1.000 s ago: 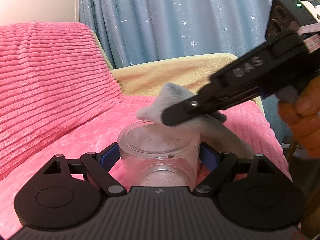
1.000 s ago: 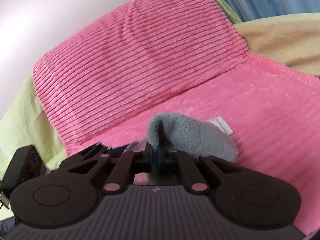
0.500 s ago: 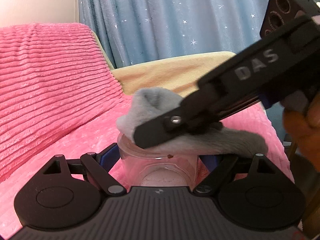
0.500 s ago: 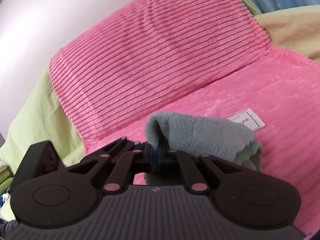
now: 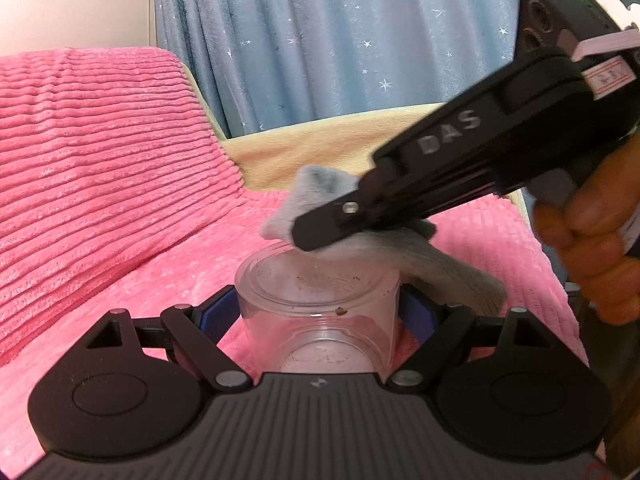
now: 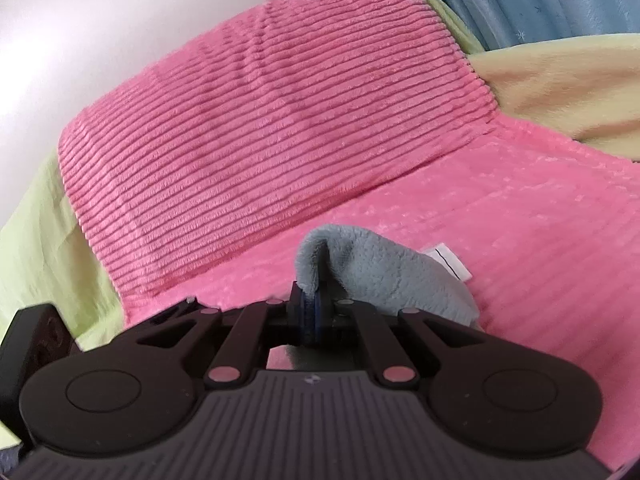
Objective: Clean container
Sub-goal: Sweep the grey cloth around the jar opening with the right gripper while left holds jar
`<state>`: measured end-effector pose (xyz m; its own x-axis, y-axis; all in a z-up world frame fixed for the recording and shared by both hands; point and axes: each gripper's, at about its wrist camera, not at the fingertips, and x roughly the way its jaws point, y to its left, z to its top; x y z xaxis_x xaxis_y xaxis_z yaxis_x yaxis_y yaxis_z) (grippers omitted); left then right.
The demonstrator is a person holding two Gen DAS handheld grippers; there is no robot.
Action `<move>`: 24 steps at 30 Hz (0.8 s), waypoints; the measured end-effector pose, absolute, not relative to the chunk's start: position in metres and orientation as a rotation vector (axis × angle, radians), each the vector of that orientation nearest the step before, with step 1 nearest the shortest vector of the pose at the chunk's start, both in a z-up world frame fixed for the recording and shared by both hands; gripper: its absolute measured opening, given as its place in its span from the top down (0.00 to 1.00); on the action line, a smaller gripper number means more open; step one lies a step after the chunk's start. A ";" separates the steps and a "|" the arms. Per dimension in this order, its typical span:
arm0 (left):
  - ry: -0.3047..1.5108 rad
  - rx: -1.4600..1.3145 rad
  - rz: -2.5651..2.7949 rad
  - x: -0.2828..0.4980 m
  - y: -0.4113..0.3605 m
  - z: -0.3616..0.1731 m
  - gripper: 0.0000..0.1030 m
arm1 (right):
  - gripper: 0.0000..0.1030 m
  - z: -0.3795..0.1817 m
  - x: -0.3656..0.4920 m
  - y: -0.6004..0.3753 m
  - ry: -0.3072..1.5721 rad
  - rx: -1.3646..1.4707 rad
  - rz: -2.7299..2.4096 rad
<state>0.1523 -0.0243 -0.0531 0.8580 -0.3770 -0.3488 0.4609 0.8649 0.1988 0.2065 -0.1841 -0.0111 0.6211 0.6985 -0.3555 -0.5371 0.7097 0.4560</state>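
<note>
Pink blanket behind; clear container holds dark specks.

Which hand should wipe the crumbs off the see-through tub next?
The right. Its gripper is shut on the grey cloth, held just over the container's speckled top. The left gripper is busy clamping the container from both sides, so it should only hold it steady.

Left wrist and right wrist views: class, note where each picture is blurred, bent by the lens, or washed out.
Left wrist view: curtain folds bow outward, black corners, hand soft-blurred, clear container sharp. Right wrist view: wall washed out, ribbed pink cushion curves, grey cloth fairly sharp.
</note>
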 end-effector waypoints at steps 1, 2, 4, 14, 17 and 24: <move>0.306 0.282 -0.446 0.152 -0.024 -0.053 0.17 | 0.98 -0.010 0.204 -0.186 0.552 0.310 0.729; 0.306 0.282 -0.447 0.152 -0.024 -0.053 0.17 | 0.98 -0.008 0.200 -0.188 0.563 0.298 0.739; 0.306 0.280 -0.446 0.152 -0.024 -0.053 0.17 | 0.98 -0.006 0.195 -0.190 0.582 0.286 0.759; 0.310 0.280 -0.433 0.151 -0.027 -0.053 0.17 | 0.98 -0.012 0.195 -0.172 0.597 0.347 0.855; 0.317 0.268 -0.427 0.153 -0.026 -0.053 0.17 | 0.99 -0.015 0.203 -0.165 0.575 0.365 0.837; 0.308 0.285 -0.434 0.151 -0.028 -0.054 0.17 | 0.99 -0.013 0.217 -0.162 0.516 0.308 0.733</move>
